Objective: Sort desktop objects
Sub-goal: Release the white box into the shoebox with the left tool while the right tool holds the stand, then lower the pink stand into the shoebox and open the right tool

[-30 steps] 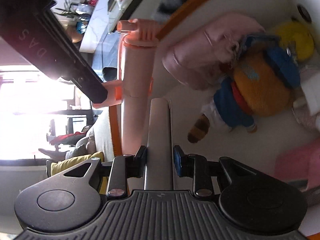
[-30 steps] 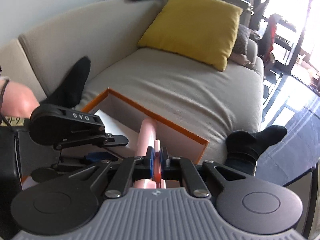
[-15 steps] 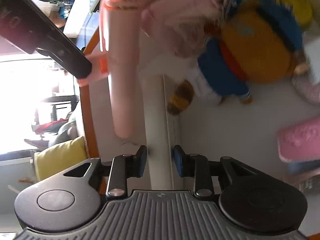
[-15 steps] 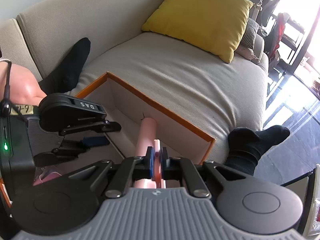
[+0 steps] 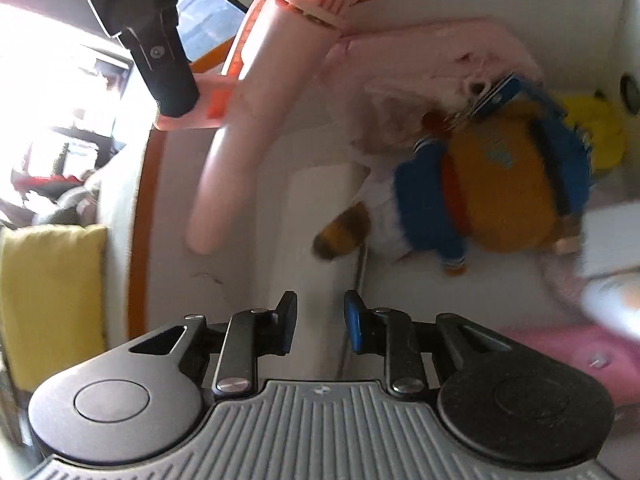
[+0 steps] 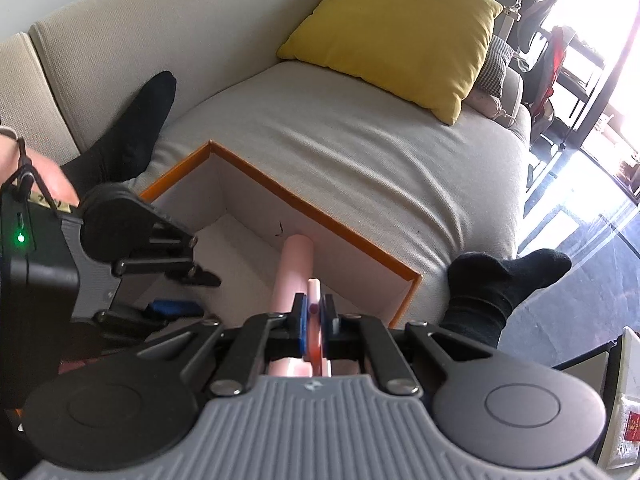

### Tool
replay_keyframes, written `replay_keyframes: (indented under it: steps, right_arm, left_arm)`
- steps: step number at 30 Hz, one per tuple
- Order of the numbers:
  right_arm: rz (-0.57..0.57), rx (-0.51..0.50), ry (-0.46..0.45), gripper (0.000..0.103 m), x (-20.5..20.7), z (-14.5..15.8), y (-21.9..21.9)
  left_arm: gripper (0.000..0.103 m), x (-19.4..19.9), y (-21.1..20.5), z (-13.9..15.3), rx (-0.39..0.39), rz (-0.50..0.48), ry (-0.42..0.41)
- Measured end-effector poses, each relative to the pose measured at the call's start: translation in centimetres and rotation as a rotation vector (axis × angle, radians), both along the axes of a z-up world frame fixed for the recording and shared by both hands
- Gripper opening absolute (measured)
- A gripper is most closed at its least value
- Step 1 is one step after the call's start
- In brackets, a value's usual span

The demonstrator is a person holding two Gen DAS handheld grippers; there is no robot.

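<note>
The right tongs are clenched on a flat tab of the pink tool, whose rounded handle points away from them down into the box. In the left wrist view the same tool hangs over the box's near corner, its handle slanting down toward the white floor, with the dark finger of the right tongs pressed on the orange-and-pink tab at its side.

The left tongs stand inside the box, their jaws closing with nothing between them; only the bare floor of the box shows in the gap. In the right wrist view they sit left of the tool, apart from it.

The box has an orange rim and white walls and rests on the sofa. Inside it, beyond the left tongs, lies a plush toy in orange and blue, with a pale pink cloth behind it against the far wall and a yellow toy in the far corner. A brighter pink thing lies at the box's right side, too blurred to name.

A yellow cushion leans on the sofa back beyond the box. A foot in a black sock rests left of the box, and another right of it
</note>
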State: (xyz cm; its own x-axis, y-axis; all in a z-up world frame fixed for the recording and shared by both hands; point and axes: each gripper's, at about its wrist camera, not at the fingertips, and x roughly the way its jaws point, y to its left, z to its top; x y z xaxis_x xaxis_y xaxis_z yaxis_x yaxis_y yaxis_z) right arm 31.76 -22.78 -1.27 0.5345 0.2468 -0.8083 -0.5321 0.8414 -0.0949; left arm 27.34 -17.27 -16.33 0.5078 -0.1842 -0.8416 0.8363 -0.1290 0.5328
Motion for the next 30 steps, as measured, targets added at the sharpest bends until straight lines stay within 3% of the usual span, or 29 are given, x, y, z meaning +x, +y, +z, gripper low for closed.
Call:
replay_keyframes:
  steps: [4,15,20,25,30]
  right_arm:
    - [-0.004,0.002,0.005,0.006,0.0,-0.1,-0.1]
    - [0.009,-0.005,-0.009,0.006,0.0,0.3,-0.5]
    - [0.041,-0.015,-0.027,0.006,-0.3,0.7,-0.5]
    - [0.147,-0.048,-0.054,0.006,-0.5,1.2,0.4]
    - [0.351,-0.148,-0.111,0.006,-1.0,1.3,2.7]
  left_arm:
    - [0.019,1.2,-0.3,-0.9,0.002,0.045,-0.001]
    - [0.02,7.5,-3.2,-0.2,-0.121,0.212,0.029]
    - [0.02,8.1,-3.7,0.8,-0.157,0.23,0.013]
    - [0.02,7.5,-1.4,4.0,-0.244,0.275,0.024]
    - [0.02,3.7,1.7,7.6,-0.378,0.377,0.04]
